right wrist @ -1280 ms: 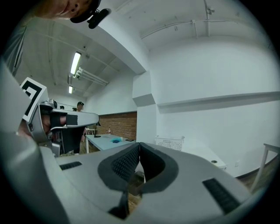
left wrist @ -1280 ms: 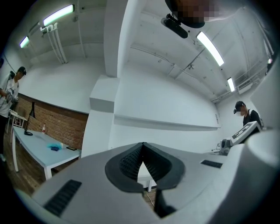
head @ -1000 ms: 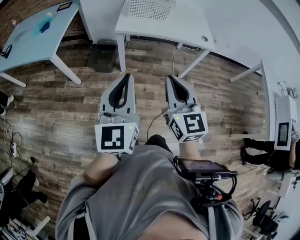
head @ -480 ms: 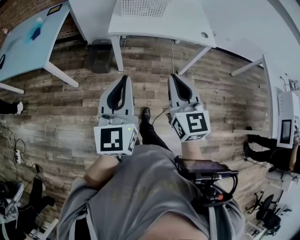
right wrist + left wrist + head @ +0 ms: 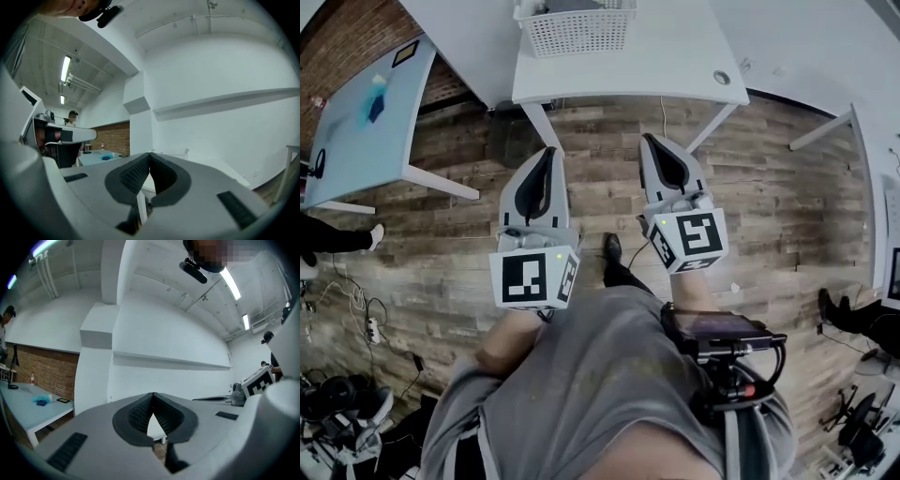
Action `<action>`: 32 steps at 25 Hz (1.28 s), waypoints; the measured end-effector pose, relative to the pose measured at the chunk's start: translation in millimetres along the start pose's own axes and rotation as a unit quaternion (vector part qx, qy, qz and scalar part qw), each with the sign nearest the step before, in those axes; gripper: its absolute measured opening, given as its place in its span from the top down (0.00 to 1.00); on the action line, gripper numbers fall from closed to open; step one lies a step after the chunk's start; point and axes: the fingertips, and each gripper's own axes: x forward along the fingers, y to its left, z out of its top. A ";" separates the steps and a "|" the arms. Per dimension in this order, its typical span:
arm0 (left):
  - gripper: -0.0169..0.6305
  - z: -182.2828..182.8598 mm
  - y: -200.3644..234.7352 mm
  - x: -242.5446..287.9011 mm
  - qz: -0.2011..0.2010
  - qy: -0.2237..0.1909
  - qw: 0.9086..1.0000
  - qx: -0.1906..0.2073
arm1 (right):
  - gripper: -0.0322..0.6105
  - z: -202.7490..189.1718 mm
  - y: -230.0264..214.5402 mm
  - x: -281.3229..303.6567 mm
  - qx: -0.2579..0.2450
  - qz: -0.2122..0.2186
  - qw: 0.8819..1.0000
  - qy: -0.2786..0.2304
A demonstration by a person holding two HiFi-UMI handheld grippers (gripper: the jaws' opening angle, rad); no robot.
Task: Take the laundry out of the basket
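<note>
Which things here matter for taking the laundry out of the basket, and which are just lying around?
Job: white basket on the white table; left gripper and right gripper, both shut, empty.
Lying about: pale blue table, blue item on it; cables on the floor.

No word, number or brand can be read anywhere. The only signs are the black-and-white square patterns on the left marker cube (image 5: 532,278) at the rear of the left tool (image 5: 546,152) and on the right marker cube (image 5: 694,239) at the rear of the right tool (image 5: 648,139); they are blocky codes, not letters. The dark screen (image 5: 717,328) just behind the right tool shows nothing legible, and the small framed card (image 5: 405,53) on the pale blue desk (image 5: 356,122), well off to the left of the left tool, is too small to read.
</note>
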 end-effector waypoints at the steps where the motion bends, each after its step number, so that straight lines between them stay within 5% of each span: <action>1: 0.96 3.2 -0.7 11.1 -0.002 -0.003 1.000 0.004 | 0.94 2.9 -8.0 7.4 0.001 -0.001 1.000 -0.004; 14: 0.96 10.4 -5.7 123.2 -0.011 -0.012 1.000 0.015 | 0.94 16.8 -92.7 82.7 0.000 -0.004 1.000 -0.014; 32: 0.96 -26.3 72.1 238.1 0.015 0.003 1.000 -0.025 | 0.94 -1.9 -158.9 203.9 -0.010 -0.027 1.000 0.011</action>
